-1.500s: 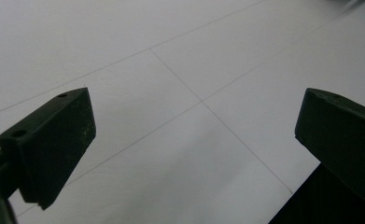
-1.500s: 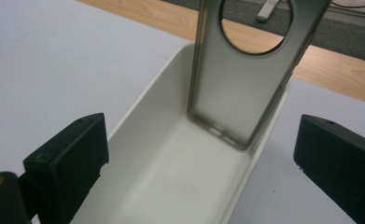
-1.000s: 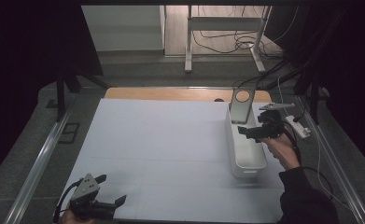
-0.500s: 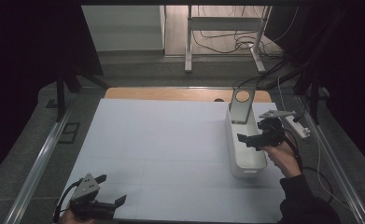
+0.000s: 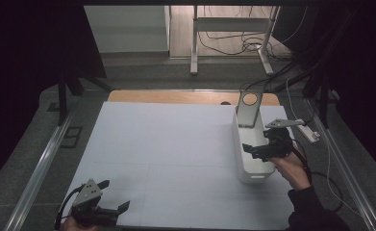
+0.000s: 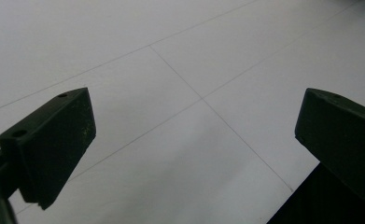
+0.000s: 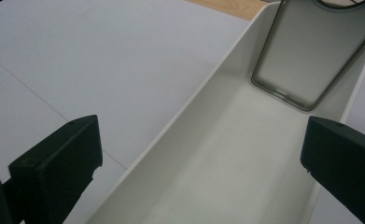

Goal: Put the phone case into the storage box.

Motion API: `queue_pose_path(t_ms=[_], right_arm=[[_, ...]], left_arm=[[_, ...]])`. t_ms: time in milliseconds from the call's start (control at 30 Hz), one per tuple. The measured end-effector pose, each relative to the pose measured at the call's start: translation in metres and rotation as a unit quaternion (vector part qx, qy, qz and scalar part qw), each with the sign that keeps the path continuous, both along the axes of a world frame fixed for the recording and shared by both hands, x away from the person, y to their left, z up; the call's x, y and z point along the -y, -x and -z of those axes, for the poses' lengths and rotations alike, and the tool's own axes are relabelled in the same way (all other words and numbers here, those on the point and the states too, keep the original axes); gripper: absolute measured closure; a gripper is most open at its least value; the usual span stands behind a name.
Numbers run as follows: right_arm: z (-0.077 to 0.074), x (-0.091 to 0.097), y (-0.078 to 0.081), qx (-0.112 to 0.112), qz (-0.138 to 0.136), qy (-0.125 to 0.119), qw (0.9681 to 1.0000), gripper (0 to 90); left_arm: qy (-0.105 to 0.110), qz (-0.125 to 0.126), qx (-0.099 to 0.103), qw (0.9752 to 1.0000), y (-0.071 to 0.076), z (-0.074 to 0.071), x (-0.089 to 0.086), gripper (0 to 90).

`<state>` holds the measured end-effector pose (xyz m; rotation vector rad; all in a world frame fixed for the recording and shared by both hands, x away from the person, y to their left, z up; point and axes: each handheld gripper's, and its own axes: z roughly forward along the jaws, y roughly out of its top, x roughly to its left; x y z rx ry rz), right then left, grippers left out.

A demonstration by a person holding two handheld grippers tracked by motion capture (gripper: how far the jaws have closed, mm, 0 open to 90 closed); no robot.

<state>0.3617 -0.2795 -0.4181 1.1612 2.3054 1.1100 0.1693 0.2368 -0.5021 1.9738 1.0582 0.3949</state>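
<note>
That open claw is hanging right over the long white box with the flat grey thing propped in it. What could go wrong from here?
The grey phone case merely leans against the far end of the narrow white bin, so a bump could tip it flat. The right gripper hovers open over the bin's near end; coming down, a jaw might catch the thin wall and shove or tilt the light bin. The bin also sits near the right edge of the white table, so a sideways push could slide it off.

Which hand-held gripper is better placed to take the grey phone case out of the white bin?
The right hand-held gripper: it hovers open over the white bin holding the phone case; the left hand-held gripper sits at the table's near-left corner.
</note>
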Motion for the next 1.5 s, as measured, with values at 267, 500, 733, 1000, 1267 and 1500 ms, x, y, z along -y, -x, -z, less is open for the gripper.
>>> queue_pose_path(t_ms=[267, 500, 733, 1000, 1267, 1500], right_arm=[[0.001, -0.002, 0.012, 0.002, 0.0, -0.003, 1.0, 0.0], [0.002, -0.002, 0.023, 0.0, 0.001, 0.002, 1.0, 0.0], [0.001, 0.001, 0.035, -0.004, -0.002, -0.003, 1.0, 0.0], [0.0, 0.002, 0.05, -0.002, -0.008, -0.009, 0.9999, 0.0], [0.002, 0.004, 0.061, 0.001, -0.008, -0.004, 1.0, 0.0], [0.005, 0.009, 0.068, 0.001, -0.006, 0.0, 1.0, 0.0]], left_arm=[[0.001, -0.006, -0.003, 1.0, 0.0, 0.0, 0.0, 0.0], [0.001, -0.009, -0.003, 1.0, 0.0, 0.0, -0.001, 0.0], [0.003, -0.011, -0.004, 0.9999, 0.0, 0.0, -0.001, 0.0], [0.001, -0.018, -0.008, 0.9998, -0.001, 0.0, -0.001, 0.4], [0.001, -0.017, -0.008, 0.9998, -0.001, 0.0, -0.001, 0.4], [0.0, -0.016, -0.009, 0.9998, -0.001, 0.0, -0.002, 0.4]])
